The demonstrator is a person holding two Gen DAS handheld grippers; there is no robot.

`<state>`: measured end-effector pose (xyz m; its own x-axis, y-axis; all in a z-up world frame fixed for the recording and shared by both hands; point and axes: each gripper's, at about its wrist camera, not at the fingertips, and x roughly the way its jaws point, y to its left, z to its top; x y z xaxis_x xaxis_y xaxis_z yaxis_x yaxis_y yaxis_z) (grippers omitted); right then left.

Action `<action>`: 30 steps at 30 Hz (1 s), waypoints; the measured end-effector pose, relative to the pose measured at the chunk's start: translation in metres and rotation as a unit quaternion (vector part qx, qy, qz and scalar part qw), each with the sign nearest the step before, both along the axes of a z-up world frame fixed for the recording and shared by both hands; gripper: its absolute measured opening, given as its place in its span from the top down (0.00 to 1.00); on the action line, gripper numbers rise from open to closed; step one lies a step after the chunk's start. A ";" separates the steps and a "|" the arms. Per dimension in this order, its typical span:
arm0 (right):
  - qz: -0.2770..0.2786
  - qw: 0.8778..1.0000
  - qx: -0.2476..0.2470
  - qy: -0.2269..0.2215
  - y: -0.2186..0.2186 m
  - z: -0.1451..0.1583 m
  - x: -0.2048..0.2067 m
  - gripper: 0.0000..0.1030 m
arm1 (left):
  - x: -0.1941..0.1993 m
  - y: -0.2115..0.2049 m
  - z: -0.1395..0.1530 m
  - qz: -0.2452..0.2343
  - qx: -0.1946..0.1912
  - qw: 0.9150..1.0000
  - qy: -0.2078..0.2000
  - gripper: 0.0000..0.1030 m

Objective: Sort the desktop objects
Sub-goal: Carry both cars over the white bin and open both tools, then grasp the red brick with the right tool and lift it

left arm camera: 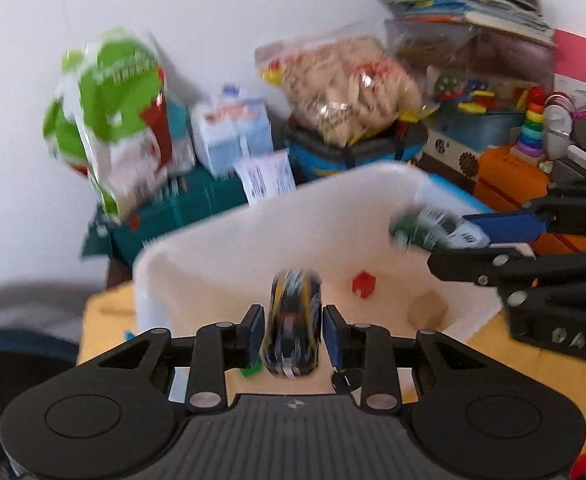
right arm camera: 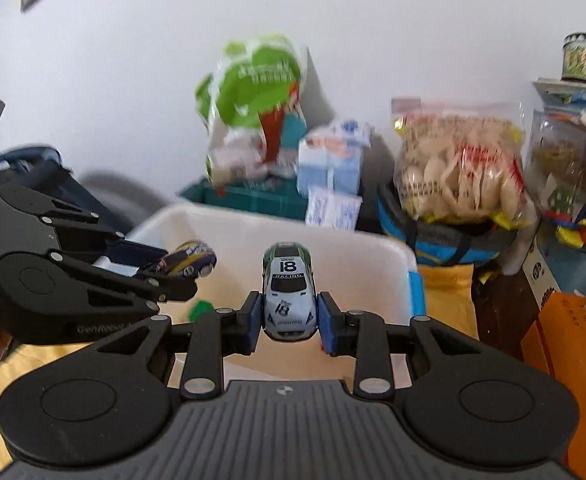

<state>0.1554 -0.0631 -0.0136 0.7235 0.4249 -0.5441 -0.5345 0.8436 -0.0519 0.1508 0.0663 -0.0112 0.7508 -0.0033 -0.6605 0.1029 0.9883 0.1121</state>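
Note:
My left gripper [left arm camera: 291, 332] is shut on a dark blue and yellow toy car [left arm camera: 293, 326], held over the near rim of a white plastic bin [left arm camera: 221, 240]. My right gripper [right arm camera: 289, 316] is shut on a white and green toy car marked 18 [right arm camera: 289, 292], also over the bin [right arm camera: 357, 240]. The right gripper and its car [left arm camera: 433, 228] show at the right in the left wrist view. The left gripper and its car [right arm camera: 189, 260] show at the left in the right wrist view. A red block [left arm camera: 363, 285] and a green block [right arm camera: 201, 309] lie inside the bin.
The bin stands on a yellow cloth [right arm camera: 447, 292]. Behind it are a green and white bag [left arm camera: 113, 120], a blue and white carton [left arm camera: 233, 136], a bag of snacks [left arm camera: 349, 88] on a blue container and an orange box [right arm camera: 565, 340]. Stacked toys and books fill the right.

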 end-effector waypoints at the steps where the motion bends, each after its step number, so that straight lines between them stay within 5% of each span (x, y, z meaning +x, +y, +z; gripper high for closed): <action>1: -0.005 1.000 -0.006 0.004 0.002 -0.004 0.003 0.58 | -0.002 0.002 -0.001 0.002 -0.001 1.000 0.000 0.47; 6: -0.008 1.000 0.016 -0.011 -0.008 0.002 -0.014 0.54 | -0.034 0.005 0.014 -0.010 0.004 1.000 -0.022 0.40; 10: 0.010 0.999 0.025 -0.038 -0.028 0.017 -0.049 0.38 | -0.077 -0.009 0.024 -0.041 0.018 0.998 -0.033 0.27; 13: 0.029 0.999 0.006 -0.044 -0.044 0.018 -0.077 0.32 | -0.110 -0.022 0.015 -0.057 0.024 0.998 -0.013 0.26; 22: 0.016 0.997 -0.036 0.068 -0.085 -0.041 -0.151 0.35 | -0.179 -0.048 -0.069 -0.081 -0.023 0.991 0.102 0.26; 30: -0.033 0.989 -0.067 0.125 -0.103 -0.085 -0.185 0.47 | -0.198 -0.066 -0.088 -0.096 -0.061 0.985 0.128 0.26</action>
